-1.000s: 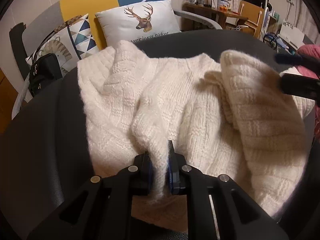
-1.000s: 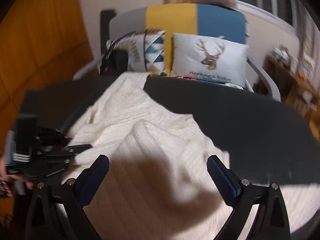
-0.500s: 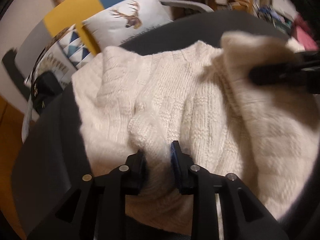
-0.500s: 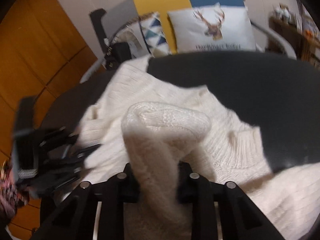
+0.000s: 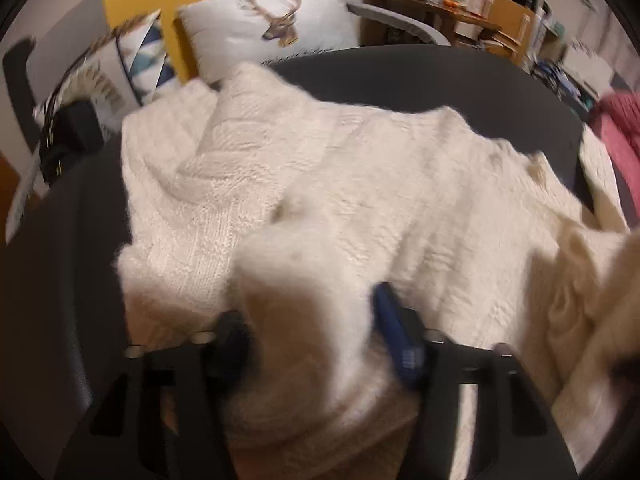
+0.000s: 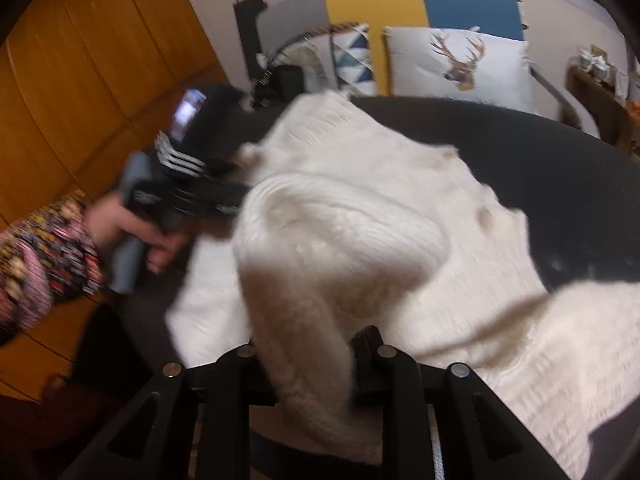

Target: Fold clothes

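Two grippers pinch bunched edges of a cream knit sweater [image 5: 360, 184] lying across a dark table [image 5: 440, 76]: the left gripper [image 5: 316, 332] and right gripper [image 6: 308, 356] apparently lifting its near side to fold it over.

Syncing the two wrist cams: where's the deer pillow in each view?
Left wrist: deer pillow sits top centre, behind the white sweater, just right of the yellow backrest panel.
Right wrist: deer pillow sits upper right, beyond the dark table, below the blue backrest panel.
Shared landmark: the triangle-pattern cushion, directly left of the pillow in both.
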`<state>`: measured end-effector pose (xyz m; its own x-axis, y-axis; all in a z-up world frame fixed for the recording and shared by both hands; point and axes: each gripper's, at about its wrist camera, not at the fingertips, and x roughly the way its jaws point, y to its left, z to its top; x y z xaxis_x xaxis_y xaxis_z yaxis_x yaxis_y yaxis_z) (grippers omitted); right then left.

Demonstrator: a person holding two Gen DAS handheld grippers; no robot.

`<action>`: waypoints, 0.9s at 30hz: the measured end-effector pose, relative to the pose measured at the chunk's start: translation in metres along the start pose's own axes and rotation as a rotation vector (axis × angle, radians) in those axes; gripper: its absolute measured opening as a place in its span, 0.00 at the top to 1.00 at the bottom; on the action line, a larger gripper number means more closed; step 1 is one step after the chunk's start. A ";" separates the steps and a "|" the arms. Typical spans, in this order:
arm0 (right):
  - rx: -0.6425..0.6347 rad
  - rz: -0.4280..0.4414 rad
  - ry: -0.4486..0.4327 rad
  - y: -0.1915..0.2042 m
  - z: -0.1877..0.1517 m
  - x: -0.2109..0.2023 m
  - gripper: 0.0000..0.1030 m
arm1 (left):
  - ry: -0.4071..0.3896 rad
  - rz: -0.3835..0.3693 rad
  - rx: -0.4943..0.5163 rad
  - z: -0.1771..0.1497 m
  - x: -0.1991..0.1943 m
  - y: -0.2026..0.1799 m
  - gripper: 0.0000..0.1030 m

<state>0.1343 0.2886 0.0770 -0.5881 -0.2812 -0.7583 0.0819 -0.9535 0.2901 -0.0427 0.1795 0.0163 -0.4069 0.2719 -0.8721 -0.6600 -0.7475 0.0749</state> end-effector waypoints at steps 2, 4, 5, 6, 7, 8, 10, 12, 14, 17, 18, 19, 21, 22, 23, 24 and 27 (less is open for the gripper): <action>0.007 -0.022 -0.001 -0.001 -0.006 0.001 0.77 | -0.008 0.037 0.081 -0.002 -0.008 -0.017 0.82; 0.024 -0.025 -0.015 -0.004 -0.008 0.000 0.77 | -0.021 0.071 0.134 -0.007 -0.016 -0.028 0.87; 0.033 -0.026 -0.022 -0.005 -0.009 -0.001 0.77 | -0.030 0.065 0.121 -0.010 -0.021 -0.025 0.87; 0.041 -0.028 -0.029 -0.006 -0.010 -0.002 0.77 | -0.038 0.057 0.103 -0.013 -0.026 -0.023 0.88; 0.040 -0.034 -0.038 -0.006 -0.010 -0.003 0.78 | -0.044 0.037 0.061 -0.015 -0.032 -0.017 0.89; 0.039 -0.040 -0.048 -0.006 -0.009 -0.004 0.79 | -0.052 0.016 0.017 -0.015 -0.040 -0.009 0.89; 0.021 -0.055 -0.066 -0.005 -0.001 -0.006 0.80 | -0.068 -0.013 -0.053 -0.016 -0.054 0.003 0.89; 0.016 -0.064 -0.089 -0.005 0.011 -0.009 0.80 | -0.090 -0.018 -0.080 -0.015 -0.067 0.011 0.89; 0.021 -0.068 -0.115 -0.005 0.026 -0.013 0.80 | -0.114 -0.012 -0.093 -0.013 -0.080 0.017 0.89; 0.028 -0.073 -0.155 -0.006 0.048 -0.020 0.80 | -0.147 -0.005 -0.119 -0.011 -0.098 0.027 0.89; 0.030 -0.075 -0.168 -0.007 0.056 -0.022 0.80 | -0.158 0.000 -0.130 -0.009 -0.104 0.031 0.89; 0.033 -0.077 -0.181 -0.007 0.064 -0.024 0.80 | -0.173 0.011 -0.139 -0.011 -0.111 0.033 0.89; 0.038 -0.081 -0.207 -0.008 0.079 -0.028 0.80 | -0.194 0.035 -0.159 -0.013 -0.123 0.043 0.89; 0.040 -0.083 -0.221 -0.008 0.086 -0.031 0.80 | -0.202 0.048 -0.170 -0.014 -0.128 0.050 0.89; 0.042 -0.084 -0.234 -0.008 0.094 -0.033 0.80 | -0.209 0.062 -0.181 -0.015 -0.133 0.056 0.89; 0.044 -0.087 -0.246 -0.008 0.102 -0.034 0.80 | -0.213 0.075 -0.196 -0.019 -0.138 0.064 0.89; 0.016 -0.122 -0.270 -0.004 0.135 -0.027 0.80 | -0.218 0.101 -0.250 -0.034 -0.148 0.086 0.89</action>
<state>0.0414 0.3146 0.1751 -0.7855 -0.1237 -0.6064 -0.0142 -0.9760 0.2175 -0.0177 0.0546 0.1356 -0.6052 0.2918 -0.7407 -0.4455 -0.8952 0.0113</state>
